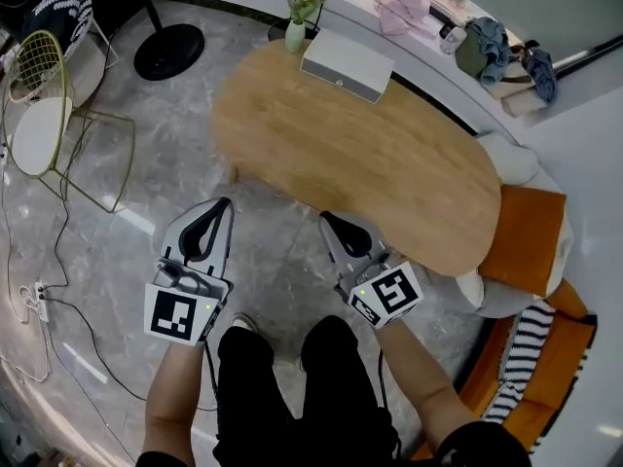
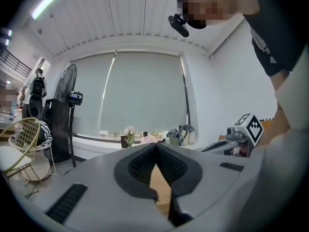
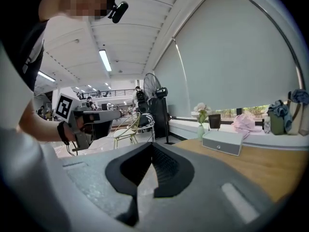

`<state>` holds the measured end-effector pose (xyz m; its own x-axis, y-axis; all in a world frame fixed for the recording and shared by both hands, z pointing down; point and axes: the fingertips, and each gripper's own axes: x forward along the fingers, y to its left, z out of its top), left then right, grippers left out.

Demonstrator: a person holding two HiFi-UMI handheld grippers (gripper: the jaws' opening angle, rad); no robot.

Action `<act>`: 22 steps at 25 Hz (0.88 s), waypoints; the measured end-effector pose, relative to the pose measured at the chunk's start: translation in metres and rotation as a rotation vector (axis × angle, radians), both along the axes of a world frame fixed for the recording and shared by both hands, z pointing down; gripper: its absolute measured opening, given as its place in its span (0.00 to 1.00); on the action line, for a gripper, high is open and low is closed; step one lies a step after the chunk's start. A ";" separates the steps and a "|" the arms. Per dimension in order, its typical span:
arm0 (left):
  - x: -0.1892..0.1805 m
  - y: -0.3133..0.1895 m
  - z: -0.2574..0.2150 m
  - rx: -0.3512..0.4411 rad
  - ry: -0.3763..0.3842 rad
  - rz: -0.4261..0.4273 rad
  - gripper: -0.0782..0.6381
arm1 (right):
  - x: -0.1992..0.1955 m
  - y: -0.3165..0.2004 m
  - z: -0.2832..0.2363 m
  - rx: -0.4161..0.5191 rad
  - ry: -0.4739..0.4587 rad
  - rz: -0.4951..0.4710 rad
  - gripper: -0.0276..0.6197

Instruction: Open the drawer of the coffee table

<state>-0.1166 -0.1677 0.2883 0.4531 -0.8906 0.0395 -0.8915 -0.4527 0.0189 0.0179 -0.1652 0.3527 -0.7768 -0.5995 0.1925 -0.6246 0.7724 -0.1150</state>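
Left gripper (image 1: 222, 207) and right gripper (image 1: 327, 220) hang beside the table (image 1: 370, 163), fingers closed and empty; white drawer box (image 1: 346, 64) far across, probably pre-reach.

Your left gripper (image 1: 224, 204) and right gripper (image 1: 328, 219) are side by side, just before the table (image 1: 389, 178). The drawer box (image 1: 346, 64) sits on the table, well ahead of your fingers, the vase (image 1: 295, 35) just left of it. A chair (image 1: 44, 115) stands far left.
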 end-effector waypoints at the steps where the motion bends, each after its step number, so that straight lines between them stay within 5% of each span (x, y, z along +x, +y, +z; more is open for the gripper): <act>1: -0.001 -0.002 0.017 -0.002 0.004 -0.004 0.12 | -0.006 0.000 0.016 0.001 -0.003 -0.013 0.05; 9: 0.002 -0.017 0.133 -0.023 -0.009 -0.012 0.12 | -0.032 0.000 0.128 0.006 -0.016 -0.105 0.05; 22: 0.010 -0.023 0.267 0.097 -0.051 0.008 0.12 | -0.039 -0.018 0.269 0.090 -0.054 -0.173 0.05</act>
